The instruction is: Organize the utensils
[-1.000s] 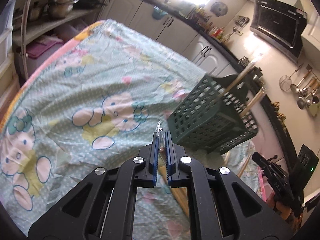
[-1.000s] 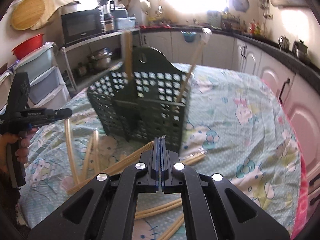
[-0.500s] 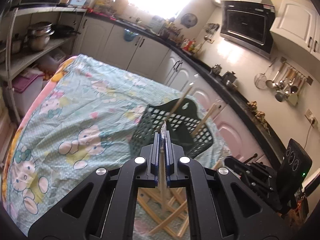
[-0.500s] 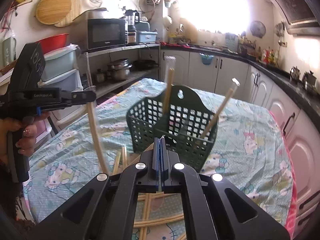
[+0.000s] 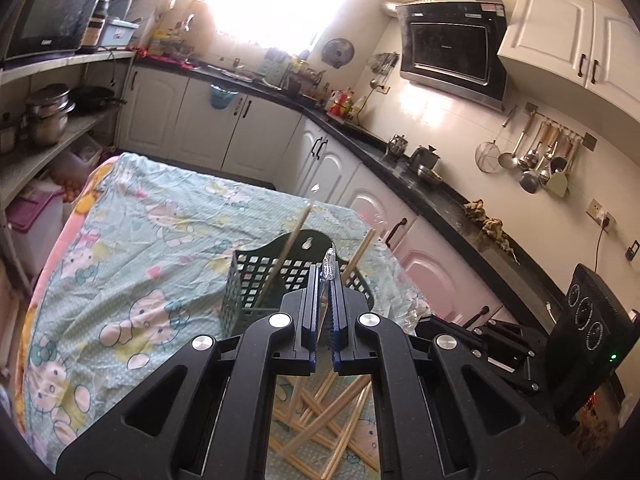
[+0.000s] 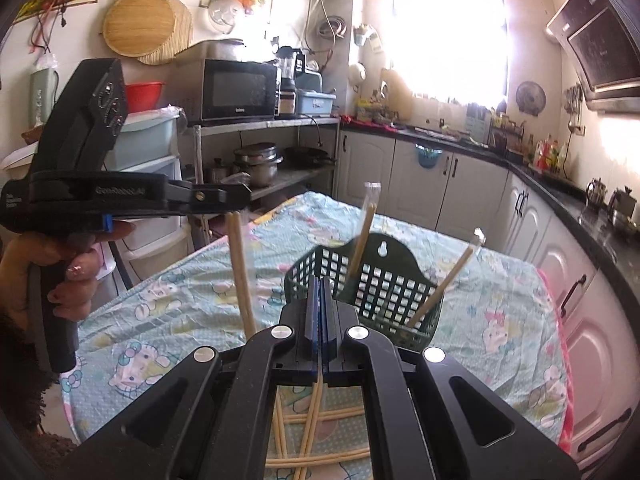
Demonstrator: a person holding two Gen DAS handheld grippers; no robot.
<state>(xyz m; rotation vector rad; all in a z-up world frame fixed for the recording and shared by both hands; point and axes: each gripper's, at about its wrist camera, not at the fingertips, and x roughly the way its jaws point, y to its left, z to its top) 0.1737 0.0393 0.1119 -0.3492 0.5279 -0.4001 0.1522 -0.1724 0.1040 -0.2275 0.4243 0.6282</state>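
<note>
Left gripper (image 6: 240,210): clenched on a wrapped chopstick (image 6: 242,272), lifted off the table since a second ago.
Right gripper (image 6: 320,304): clamped shut (apparently on a chopstick too).
Basket (image 6: 372,284): just ahead, holding two sticks.
Pile (image 5: 320,416): loose sticks await below.

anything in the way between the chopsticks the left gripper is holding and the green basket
Nothing visible blocks it. The left gripper holds the wrapped chopsticks above the cloth, and only open air lies between them and the green basket. Two wrapped pairs already lean inside, with room left.
</note>
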